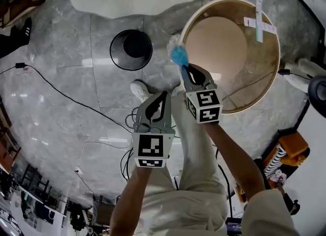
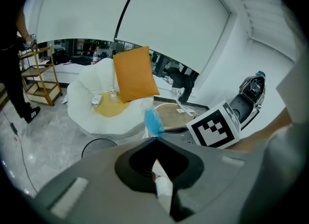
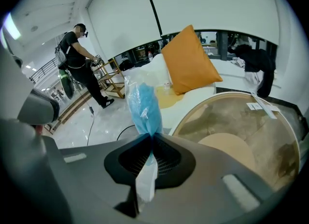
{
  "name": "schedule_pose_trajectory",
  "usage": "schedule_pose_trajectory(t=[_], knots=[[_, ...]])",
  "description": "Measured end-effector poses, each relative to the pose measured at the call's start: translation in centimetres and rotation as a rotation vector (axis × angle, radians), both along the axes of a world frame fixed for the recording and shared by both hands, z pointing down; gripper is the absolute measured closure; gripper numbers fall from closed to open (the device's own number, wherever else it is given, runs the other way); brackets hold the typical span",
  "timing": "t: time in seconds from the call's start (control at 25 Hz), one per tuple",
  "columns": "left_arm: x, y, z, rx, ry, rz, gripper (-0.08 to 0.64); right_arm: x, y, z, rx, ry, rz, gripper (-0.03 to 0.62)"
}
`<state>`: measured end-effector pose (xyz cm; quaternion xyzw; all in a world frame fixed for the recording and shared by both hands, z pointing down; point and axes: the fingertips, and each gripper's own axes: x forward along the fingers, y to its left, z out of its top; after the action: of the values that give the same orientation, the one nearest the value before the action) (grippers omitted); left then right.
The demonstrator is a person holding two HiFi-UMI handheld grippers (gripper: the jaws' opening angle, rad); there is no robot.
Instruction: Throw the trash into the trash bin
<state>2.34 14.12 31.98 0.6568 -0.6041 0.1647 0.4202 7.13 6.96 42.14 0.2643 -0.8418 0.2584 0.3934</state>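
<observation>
Transporting, seemingly: right tool [image 1: 189,69] is gripping blue wrapper [image 1: 179,55], left tool [image 1: 163,96] is pinching white scrap [image 2: 162,185]; next is calling for both above bin [image 1: 131,50], then jaws opening

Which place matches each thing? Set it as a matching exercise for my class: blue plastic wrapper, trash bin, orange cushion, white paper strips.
Things
1. blue plastic wrapper
2. black trash bin
3. orange cushion
4. white paper strips

Places
A. on the white beanbag seat
B. clamped in the right tongs
C. on the grey floor
D. on the round wooden table

Pairs: 1-B, 2-C, 3-A, 4-D
</observation>
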Motion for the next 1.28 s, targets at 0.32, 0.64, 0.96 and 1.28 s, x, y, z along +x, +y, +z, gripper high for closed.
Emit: schedule_pose_trajectory(t=[0.32,0.64,0.96,1.28], knots=[[-4.4,3.3,0.8,-0.010,-0.006,-0.079,0.559,-5.3,3.2,0.4,-0.022,-0.027,-0.079,0.546],[-8.2,5.4,2.3,-0.019,0.003,-0.168,0.559,-9.8,5.5,2.2,-0.042,0.000,-0.168,0.546],[-11.0,6.8,4.2,-0.032,0.017,-0.274,0.558,-12.6,6.8,4.8,-0.042,0.043,-0.260,0.546],[-12.4,8.7,7.6,-0.060,0.027,-0.345,0.560,-14.5,7.8,8.6,-0.050,0.084,-0.319,0.546]])
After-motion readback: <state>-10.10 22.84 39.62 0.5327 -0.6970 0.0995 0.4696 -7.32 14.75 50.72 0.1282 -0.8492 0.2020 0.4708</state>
